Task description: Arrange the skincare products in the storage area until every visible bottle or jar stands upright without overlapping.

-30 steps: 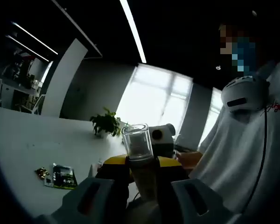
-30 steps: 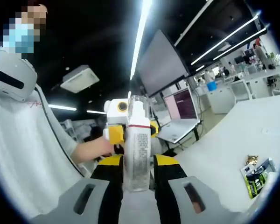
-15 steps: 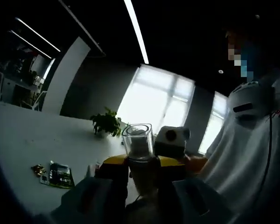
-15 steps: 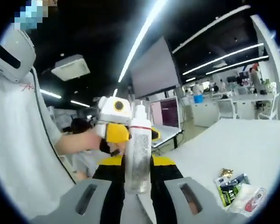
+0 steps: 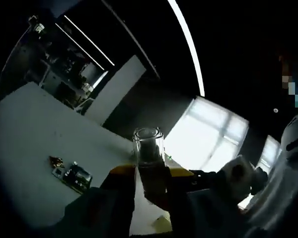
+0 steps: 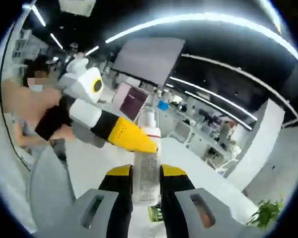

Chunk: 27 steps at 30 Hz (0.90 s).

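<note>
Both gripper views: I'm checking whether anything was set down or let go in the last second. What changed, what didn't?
Nothing was let go. The left gripper still clamps the clear-capped bottle and the right gripper the labelled bottle. Both views have rolled, so the hands turned. In the right gripper view the left gripper, earlier behind the bottle, now reaches in from the left to its neck. The packets still lie on the table.

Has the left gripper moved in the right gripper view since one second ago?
Yes. The left gripper now reaches in from the left, its yellow jaw crossing the white bottle; earlier it sat behind the bottle.
</note>
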Tool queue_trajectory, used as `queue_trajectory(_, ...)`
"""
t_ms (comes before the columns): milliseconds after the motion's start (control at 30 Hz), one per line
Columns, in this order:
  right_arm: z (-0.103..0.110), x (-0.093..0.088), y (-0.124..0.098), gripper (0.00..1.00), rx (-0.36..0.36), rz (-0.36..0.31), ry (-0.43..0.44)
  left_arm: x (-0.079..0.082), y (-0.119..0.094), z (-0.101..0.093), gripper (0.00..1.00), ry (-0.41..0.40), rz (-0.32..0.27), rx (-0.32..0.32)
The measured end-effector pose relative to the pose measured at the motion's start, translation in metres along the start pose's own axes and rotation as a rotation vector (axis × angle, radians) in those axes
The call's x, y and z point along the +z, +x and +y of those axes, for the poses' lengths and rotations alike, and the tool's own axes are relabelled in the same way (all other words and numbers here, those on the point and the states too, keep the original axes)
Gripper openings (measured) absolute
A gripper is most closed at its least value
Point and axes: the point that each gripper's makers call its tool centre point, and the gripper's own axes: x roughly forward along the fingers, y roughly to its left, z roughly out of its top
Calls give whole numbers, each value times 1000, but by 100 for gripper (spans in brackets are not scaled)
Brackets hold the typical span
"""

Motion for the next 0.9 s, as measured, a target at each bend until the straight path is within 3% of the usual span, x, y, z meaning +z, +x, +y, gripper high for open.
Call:
queue_trajectory(167, 1, 3, 1, 20, -26, 11, -80, 4, -1, 4, 16, -42, -56, 52)
queue_trajectory(267, -2, 4, 1, 20, -22, 8, -60, 6, -1, 3, 16, -19, -82, 54)
queue_trajectory(533, 1, 8, 5, 21, 42, -48, 38, 13, -2, 5, 15, 3, -64, 30)
queue_trajectory(633, 6, 10, 6, 21, 134, -89, 159, 15, -4, 7, 15, 38, -39, 15)
queue_trajectory(700, 7, 8, 6, 22, 177, -113, 214, 14, -5, 0, 15, 82, -5, -39)
queue_trajectory(800, 18, 12, 3, 24, 329, -157, 388, 9, -8, -9, 15, 156, 82, -120)
queue_trajectory(900, 21, 16, -7, 25, 468, -215, 493, 6, -13, -13, 15, 198, 141, -197)
